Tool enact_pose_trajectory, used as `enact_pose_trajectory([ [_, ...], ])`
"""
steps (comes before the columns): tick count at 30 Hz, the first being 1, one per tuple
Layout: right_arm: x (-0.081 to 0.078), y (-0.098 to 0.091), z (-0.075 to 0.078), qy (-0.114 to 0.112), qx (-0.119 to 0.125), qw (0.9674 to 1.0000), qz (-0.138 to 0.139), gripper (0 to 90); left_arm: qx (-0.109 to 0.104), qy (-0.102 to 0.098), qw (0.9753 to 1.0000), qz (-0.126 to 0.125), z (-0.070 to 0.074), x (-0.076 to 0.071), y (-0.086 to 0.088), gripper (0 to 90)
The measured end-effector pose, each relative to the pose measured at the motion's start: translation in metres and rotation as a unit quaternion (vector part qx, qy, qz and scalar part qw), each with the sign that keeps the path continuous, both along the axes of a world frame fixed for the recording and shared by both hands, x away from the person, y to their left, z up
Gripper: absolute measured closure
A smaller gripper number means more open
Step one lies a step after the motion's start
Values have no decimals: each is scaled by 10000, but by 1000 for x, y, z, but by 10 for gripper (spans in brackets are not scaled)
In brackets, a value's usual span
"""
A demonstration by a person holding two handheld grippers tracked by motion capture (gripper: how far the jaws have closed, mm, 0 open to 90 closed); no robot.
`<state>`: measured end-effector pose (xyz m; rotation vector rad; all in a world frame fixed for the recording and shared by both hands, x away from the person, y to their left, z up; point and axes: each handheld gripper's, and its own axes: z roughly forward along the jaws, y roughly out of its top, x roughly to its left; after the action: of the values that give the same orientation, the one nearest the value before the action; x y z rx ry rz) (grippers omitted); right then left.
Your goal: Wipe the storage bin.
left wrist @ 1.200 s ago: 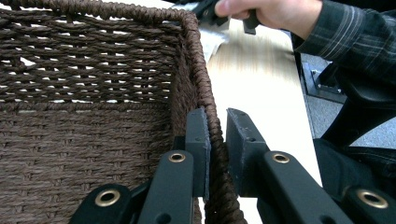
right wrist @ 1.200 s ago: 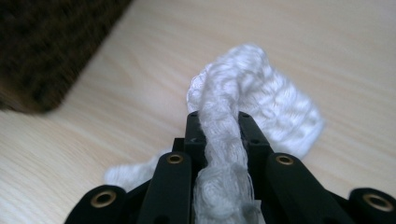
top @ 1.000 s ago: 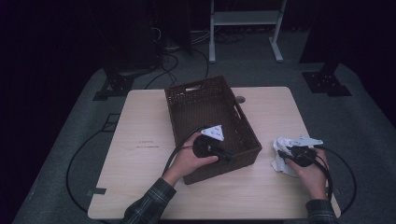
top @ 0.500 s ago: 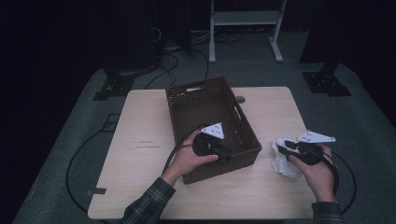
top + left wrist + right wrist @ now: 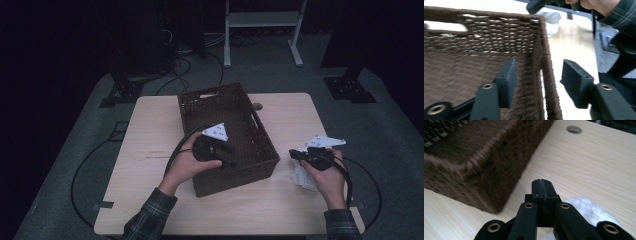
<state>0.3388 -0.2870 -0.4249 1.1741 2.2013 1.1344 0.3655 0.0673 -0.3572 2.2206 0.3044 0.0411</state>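
Note:
A dark brown woven basket (image 5: 210,95) stands in the middle of the light wooden table (image 5: 150,130). My left gripper (image 5: 231,156) hangs over the basket's near right corner. In the left gripper view its jaws straddle the basket wall (image 5: 544,62) with a gap beside it; they have just been opening. My right gripper (image 5: 292,154) hovers right of the basket, above a crumpled white wad (image 5: 301,175). The right gripper (image 5: 542,187) has just been closing: its jaws meet with nothing between them, and the wad (image 5: 589,210) lies below on the table.
A round cable hole (image 5: 574,129) sits in the tabletop behind the basket. Black cables trail from both grippers over the table's front. A white metal frame (image 5: 260,20) and dark stands are on the floor beyond the table. The other hand's gripper (image 5: 534,5) shows far off.
The left gripper rose a little at the basket's corner. The right gripper lifted off the white wad, which stays on the table.

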Motion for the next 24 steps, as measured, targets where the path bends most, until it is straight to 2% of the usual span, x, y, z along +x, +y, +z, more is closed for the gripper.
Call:
enact_pose_trajectory([
  [3, 6, 5, -1, 45, 57, 10000, 48, 898, 82, -54, 9998, 183, 2, -2, 15, 313],
  [6, 9, 9, -2, 63, 80, 9999, 82, 897, 178, -74, 9990, 404, 2, -5, 34, 262],
  [7, 10, 10, -2, 79, 96, 9999, 119, 898, 178, -74, 9990, 404, 2, -5, 34, 255],
  [8, 10, 12, -3, 66, 120, 9998, 162, 897, 211, -100, 9982, 549, 2, -8, 49, 248],
  [12, 11, 17, -4, 78, 42, 9996, 257, 897, 341, -108, 9957, 851, -1, -16, 78, 203],
  [14, 12, 19, -4, 91, 82, 9995, 299, 897, 412, -114, 9939, 1013, -4, -19, 93, 188],
  [15, 13, 19, -4, 103, 98, 9994, 300, 896, 412, -114, 9939, 1013, -4, -19, 93, 181],
  [16, 13, 20, -5, 120, 112, 9994, 313, 896, 450, -100, 9926, 1121, -7, -22, 105, 178],
  [19, 14, 21, -6, 145, 104, 9992, 344, 896, 485, -14, 9898, 1337, -15, -27, 123, 174],
  [24, 13, 23, -6, 137, 91, 9991, 400, 897, 651, 115, 9856, 1558, -33, -34, 143, 157],
])
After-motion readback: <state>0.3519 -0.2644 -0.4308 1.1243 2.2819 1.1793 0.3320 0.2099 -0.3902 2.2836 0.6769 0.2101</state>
